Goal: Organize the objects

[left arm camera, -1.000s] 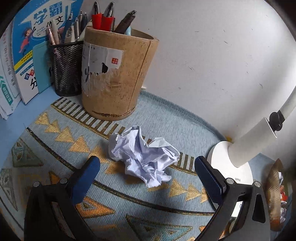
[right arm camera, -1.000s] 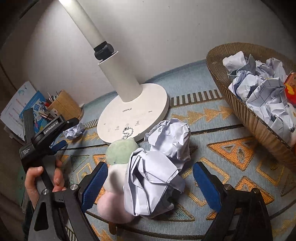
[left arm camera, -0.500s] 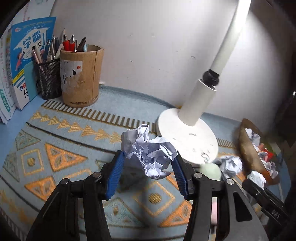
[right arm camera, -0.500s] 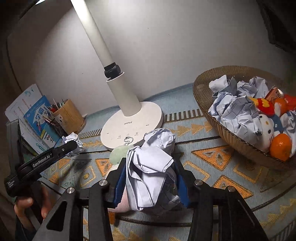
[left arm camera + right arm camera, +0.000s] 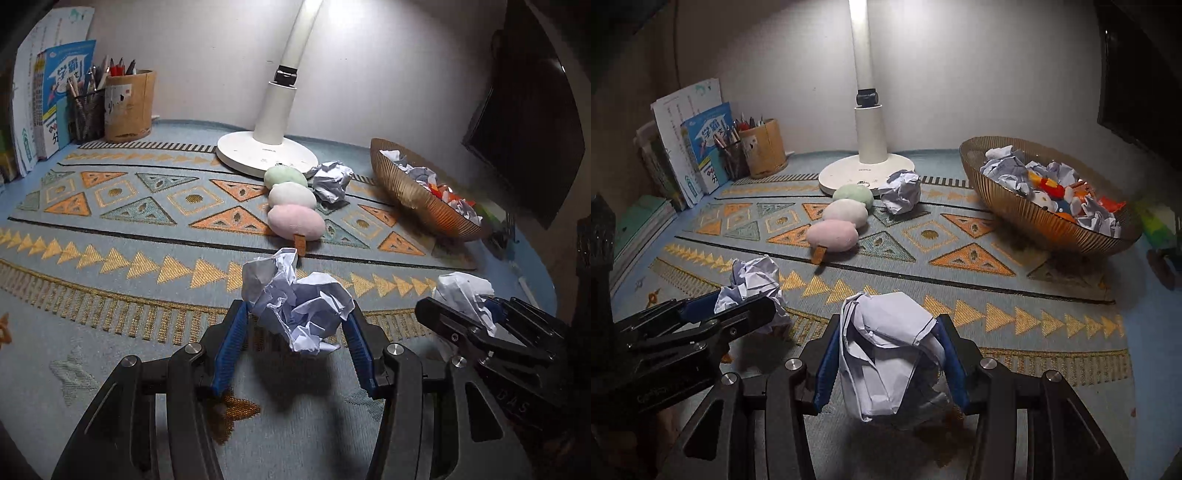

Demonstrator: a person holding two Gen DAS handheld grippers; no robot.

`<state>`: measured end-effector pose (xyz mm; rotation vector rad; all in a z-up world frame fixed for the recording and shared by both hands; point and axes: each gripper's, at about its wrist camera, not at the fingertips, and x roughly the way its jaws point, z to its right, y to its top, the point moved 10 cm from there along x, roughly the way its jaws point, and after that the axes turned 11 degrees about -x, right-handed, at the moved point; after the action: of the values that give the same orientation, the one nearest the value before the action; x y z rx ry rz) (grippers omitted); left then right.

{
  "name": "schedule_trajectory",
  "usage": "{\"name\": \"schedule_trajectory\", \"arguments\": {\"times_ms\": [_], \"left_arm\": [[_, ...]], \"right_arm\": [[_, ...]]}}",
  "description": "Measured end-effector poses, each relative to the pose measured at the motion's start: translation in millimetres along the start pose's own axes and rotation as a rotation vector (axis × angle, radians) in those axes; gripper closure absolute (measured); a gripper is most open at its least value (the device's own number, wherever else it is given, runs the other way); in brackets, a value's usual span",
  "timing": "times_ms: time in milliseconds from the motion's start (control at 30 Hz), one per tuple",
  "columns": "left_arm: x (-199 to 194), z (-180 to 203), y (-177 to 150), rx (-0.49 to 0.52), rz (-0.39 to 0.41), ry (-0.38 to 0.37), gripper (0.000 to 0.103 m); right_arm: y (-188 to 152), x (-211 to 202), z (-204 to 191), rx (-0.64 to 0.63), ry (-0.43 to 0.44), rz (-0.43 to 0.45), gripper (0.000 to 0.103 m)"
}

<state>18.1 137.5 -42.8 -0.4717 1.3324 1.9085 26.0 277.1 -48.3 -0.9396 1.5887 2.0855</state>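
Only the right view shows toys in the basket; both grippers' fingers grasp paper.

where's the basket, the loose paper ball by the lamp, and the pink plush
basket (image 5: pixel 1027 218), right wrist view, ribbed outer wall
loose paper ball (image 5: pixel 900 192), right wrist view, crumpled middle
pink plush (image 5: pixel 295 222), left wrist view, rounded top

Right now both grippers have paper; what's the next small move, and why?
Probably carry both over to the basket. The left gripper clamps one paper ball and the right gripper another, both clear of the mat, and the basket already holds crumpled paper.
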Motion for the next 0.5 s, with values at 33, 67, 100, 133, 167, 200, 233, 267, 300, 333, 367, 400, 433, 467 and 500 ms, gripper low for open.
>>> {"name": "schedule_trajectory", "arguments": {"times_ms": [33, 67, 100, 133, 167, 200, 233, 267, 300, 333, 367, 400, 433, 467, 500], "left_arm": [[1.1, -1.6, -1.0, -0.002, -0.001, 0.011, 0.053], [1.7, -3.1, 0.1, -0.011, 0.001, 0.012, 0.053], [1.0, -5.8, 2.1, -0.020, 0.015, 0.017, 0.052], [1.5, -8.3, 1.9, -0.033, 0.012, 0.017, 0.051], [4.2, -11.1, 1.4, -0.048, 0.002, 0.014, 0.050], [8.0, -14.4, -0.4, -0.064, -0.016, 0.019, 0.050], [10.9, -17.0, -2.6, -0.076, -0.031, 0.029, 0.050], [11.1, -17.1, -3.4, -0.078, -0.033, 0.026, 0.048], [10.3, -16.5, -3.5, -0.072, -0.028, 0.030, 0.048], [10.3, -16.5, -3.8, -0.069, -0.026, 0.040, 0.047], [11.5, -16.7, -4.2, -0.067, -0.030, 0.047, 0.045], [12.0, -16.8, -4.9, -0.068, -0.034, 0.047, 0.044], [12.2, -17.6, -5.0, -0.074, -0.036, 0.042, 0.044], [11.5, -18.6, -4.5, -0.083, -0.035, 0.034, 0.044], [10.8, -19.6, -4.0, -0.092, -0.032, 0.029, 0.044]], "right_arm": [[-5.4, 4.5, -1.1, -0.010, 0.000, -0.005, 0.053], [-13.3, 12.9, -2.4, -0.015, 0.011, -0.039, 0.053], [-17.3, 21.1, -3.3, -0.005, 0.039, -0.081, 0.053], [-16.9, 24.6, -1.4, 0.009, 0.051, -0.087, 0.053], [-16.5, 27.0, 0.0, 0.021, 0.064, -0.092, 0.052], [-18.0, 29.7, 0.4, 0.031, 0.081, -0.104, 0.049], [-19.0, 31.1, 0.5, 0.037, 0.092, -0.113, 0.045], [-18.8, 29.1, 0.6, 0.035, 0.085, -0.106, 0.043], [-18.6, 26.7, 0.9, 0.029, 0.072, -0.098, 0.034], [-18.5, 24.4, -0.2, 0.021, 0.067, -0.090, 0.028], [-18.6, 23.2, -1.9, 0.013, 0.065, -0.089, 0.024], [-19.2, 23.6, -3.7, 0.004, 0.063, -0.096, 0.017], [-20.5, 25.7, -5.6, -0.006, 0.064, -0.110, 0.015], [-22.0, 28.9, -8.2, -0.015, 0.076, -0.130, 0.015], [-25.6, 33.0, -11.1, -0.021, 0.092, -0.152, 0.015]]}}
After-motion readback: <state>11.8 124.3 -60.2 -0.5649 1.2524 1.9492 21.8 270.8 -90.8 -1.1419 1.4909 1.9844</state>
